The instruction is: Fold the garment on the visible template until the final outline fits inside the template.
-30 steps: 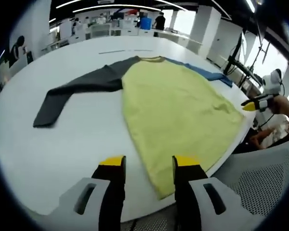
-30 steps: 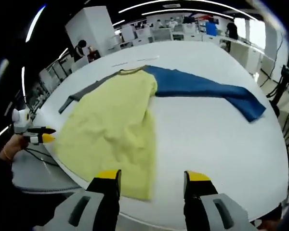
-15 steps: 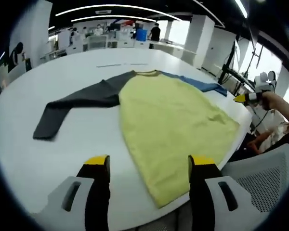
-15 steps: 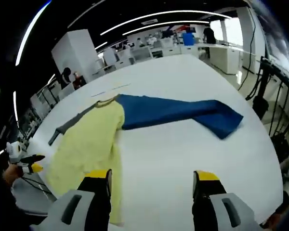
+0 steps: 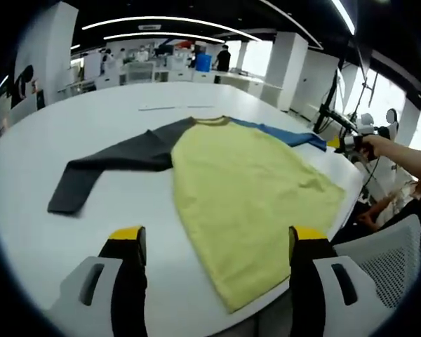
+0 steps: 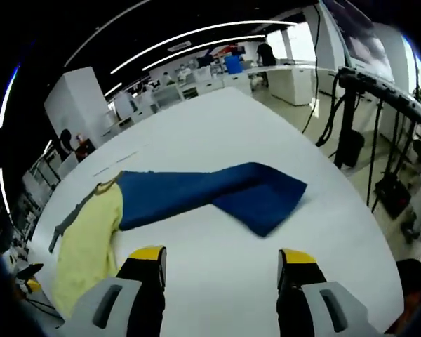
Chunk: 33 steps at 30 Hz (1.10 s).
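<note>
The big white table (image 5: 28,175) is holding everything, so it comes first. It is giving the shirt (image 5: 245,182) a flat place to lie, and the shirt is lying spread out on it with its hem near the table's near edge. No template outline is showing on the tabletop as far as I can tell.

The shirt is lying flat and open, which looks like the start of the job, with no fold made yet. Its body is yellow and a bit wrinkly. It is showing 2 sleeves. The gray sleeve (image 5: 112,161) is reaching out to one side and bending down at the cuff. The blue sleeve (image 6: 210,193) is reaching out the other way, and its end is lying folded back over itself.

The left gripper (image 5: 214,242) is hanging over the yellow hem with its jaws wide apart and nothing in them. It looks ready to come down on the hem.

The right gripper (image 6: 221,263) is pointing at the blue sleeve, also with its jaws wide apart and empty, and bare table under them. I think the blue sleeve is the part to fold in first.
</note>
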Available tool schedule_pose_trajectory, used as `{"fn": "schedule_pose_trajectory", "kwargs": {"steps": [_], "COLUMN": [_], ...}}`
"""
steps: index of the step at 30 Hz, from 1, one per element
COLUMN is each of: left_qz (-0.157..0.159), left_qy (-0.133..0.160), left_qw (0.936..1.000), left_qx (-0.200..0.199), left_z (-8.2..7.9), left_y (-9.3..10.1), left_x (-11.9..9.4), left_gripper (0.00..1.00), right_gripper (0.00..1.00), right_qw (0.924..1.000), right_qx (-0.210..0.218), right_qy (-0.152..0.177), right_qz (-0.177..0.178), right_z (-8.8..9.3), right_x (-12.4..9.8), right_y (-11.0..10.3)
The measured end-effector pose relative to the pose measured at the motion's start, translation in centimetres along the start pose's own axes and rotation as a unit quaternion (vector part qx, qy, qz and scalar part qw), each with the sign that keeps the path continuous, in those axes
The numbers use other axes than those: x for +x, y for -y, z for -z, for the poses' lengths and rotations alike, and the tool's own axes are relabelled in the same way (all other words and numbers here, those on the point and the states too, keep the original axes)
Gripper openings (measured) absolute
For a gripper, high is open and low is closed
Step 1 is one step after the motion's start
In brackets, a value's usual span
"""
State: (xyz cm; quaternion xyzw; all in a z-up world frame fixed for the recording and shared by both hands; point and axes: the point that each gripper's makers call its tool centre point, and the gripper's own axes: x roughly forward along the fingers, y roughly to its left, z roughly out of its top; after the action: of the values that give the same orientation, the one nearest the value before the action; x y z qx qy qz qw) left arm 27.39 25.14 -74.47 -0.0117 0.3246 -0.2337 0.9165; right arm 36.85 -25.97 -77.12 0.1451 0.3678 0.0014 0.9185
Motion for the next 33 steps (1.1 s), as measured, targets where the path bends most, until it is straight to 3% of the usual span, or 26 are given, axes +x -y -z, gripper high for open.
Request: {"fn": "schedule_pose_trajectory", "kwargs": {"steps": [5,9,15,22,27,30,33], "left_qz": [0.004,-0.005,-0.012,-0.016,-0.017,-0.018,-0.013], "left_qy": [0.01,0.037,0.028,0.025,0.023,0.021,0.017], "left_qw": [0.9999,0.9993,0.9994,0.9994,0.9995,0.9995,0.9997], "left_qx": [0.005,-0.002,0.015,0.014,0.013,0.014,0.013], "left_z": [-0.4,-1.3,-1.3,-1.2,-1.1,-1.1,-0.9], "left_y": [0.3,0.2,-0.2,-0.8,-1.0,-1.0,-0.7], "left_x": [0.0,-0.2,-0.5,-0.5,-0.4,-0.4,-0.4], "left_gripper": [0.91,0.99,0.99,0.99,0.99,0.99,0.99], "right_gripper": [0.5,0.41,0.36,0.29,0.15,0.12,0.02], "right_qw": [0.9996,0.999,0.9967,0.9947,0.9902,0.9905,0.9918], "right_qx": [0.009,0.007,-0.015,-0.026,-0.055,-0.046,-0.045], "right_qy": [0.01,0.02,0.016,0.015,0.015,0.019,0.023], "right_qz": [0.025,0.04,0.079,0.098,0.127,0.128,0.117], "right_z": [-0.5,-1.2,-1.6,-2.0,-2.0,-2.2,-2.4], "right_x": [0.3,0.7,1.5,2.4,2.6,2.7,3.0], "right_y": [0.7,0.9,2.0,3.1,3.9,4.0,3.8]}}
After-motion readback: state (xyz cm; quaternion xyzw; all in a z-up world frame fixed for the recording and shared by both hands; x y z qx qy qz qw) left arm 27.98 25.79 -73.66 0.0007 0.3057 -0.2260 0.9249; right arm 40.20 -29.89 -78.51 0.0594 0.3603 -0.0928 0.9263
